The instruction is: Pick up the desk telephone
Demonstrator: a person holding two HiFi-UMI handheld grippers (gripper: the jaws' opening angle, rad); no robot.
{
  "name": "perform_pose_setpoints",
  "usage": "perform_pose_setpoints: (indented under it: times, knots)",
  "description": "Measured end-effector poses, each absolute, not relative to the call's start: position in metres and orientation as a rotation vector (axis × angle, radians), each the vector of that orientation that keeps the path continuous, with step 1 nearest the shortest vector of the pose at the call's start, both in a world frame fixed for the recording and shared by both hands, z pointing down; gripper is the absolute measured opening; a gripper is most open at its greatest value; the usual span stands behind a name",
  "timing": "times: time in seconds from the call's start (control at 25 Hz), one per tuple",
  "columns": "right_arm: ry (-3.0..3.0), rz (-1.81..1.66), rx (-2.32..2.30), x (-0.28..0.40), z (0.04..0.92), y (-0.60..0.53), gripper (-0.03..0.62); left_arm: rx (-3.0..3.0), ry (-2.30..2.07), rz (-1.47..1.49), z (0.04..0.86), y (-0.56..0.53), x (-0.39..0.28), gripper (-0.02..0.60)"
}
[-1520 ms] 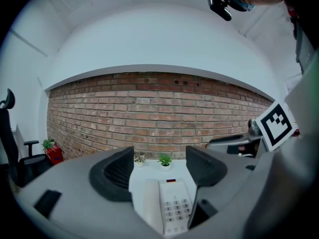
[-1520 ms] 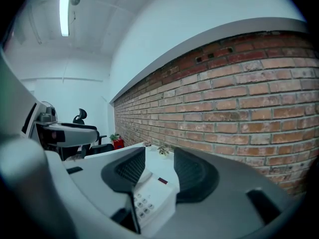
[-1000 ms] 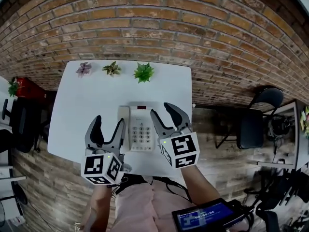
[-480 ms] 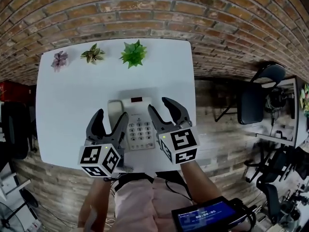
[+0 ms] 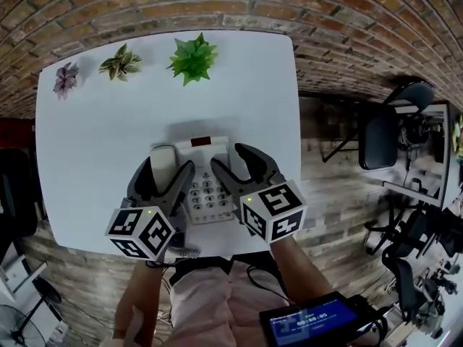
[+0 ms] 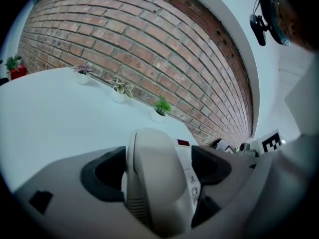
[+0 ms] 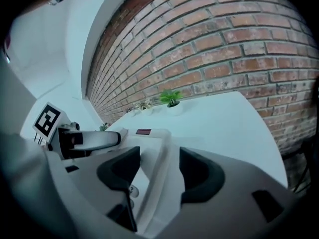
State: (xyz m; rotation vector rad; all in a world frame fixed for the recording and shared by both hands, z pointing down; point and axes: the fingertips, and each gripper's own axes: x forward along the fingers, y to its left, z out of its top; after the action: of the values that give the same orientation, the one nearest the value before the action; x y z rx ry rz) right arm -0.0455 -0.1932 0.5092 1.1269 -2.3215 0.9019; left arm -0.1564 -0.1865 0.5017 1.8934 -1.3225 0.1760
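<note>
Grab step | our left gripper (image 5: 165,169), jaws apart, round the handset (image 6: 157,178) of the desk telephone (image 5: 207,197), frame middle | right gripper (image 5: 233,159), jaws apart, over its right edge | next we should squeeze both, then lift.

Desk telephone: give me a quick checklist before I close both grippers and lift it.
1. Left gripper straddles the handset: ok.
2. Right gripper straddles the right edge of the desk telephone: ok.
3. Both grippers' jaws apart, ready to close: ok.
4. Pads touching the plastic: cannot tell.
5. Plants stand well back, at the far edge of the table: ok.
</note>
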Motion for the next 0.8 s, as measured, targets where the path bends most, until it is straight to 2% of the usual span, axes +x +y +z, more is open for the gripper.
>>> perform_pose_setpoints:
  times: [0.16, 0.24, 0.48, 0.8]
  knots:
    - [-2.347, 0.950, 1.061, -0.051, 0.512, -0.192, 0.242, 1.794, -1.259, 0.151, 0.514, -0.191, -0.160, 0.402]
    - [-2.376, 1.020, 0.998, -0.055, 0.513, -0.192, 0.203, 1.741, -1.214, 0.132, 0.519, -0.194, -0.161, 0.356]
    - [-2.376, 1.143, 0.879, -0.058, 0.516, -0.195, 0.222, 1.744, -1.091, 0.172, 0.522, -0.196, -0.155, 0.376]
    - [-2.426, 1.010, 0.912, -0.057, 0.507, -0.192, 0.224, 1.809, -1.209, 0.149, 0.507, -0.192, -0.157, 0.337]
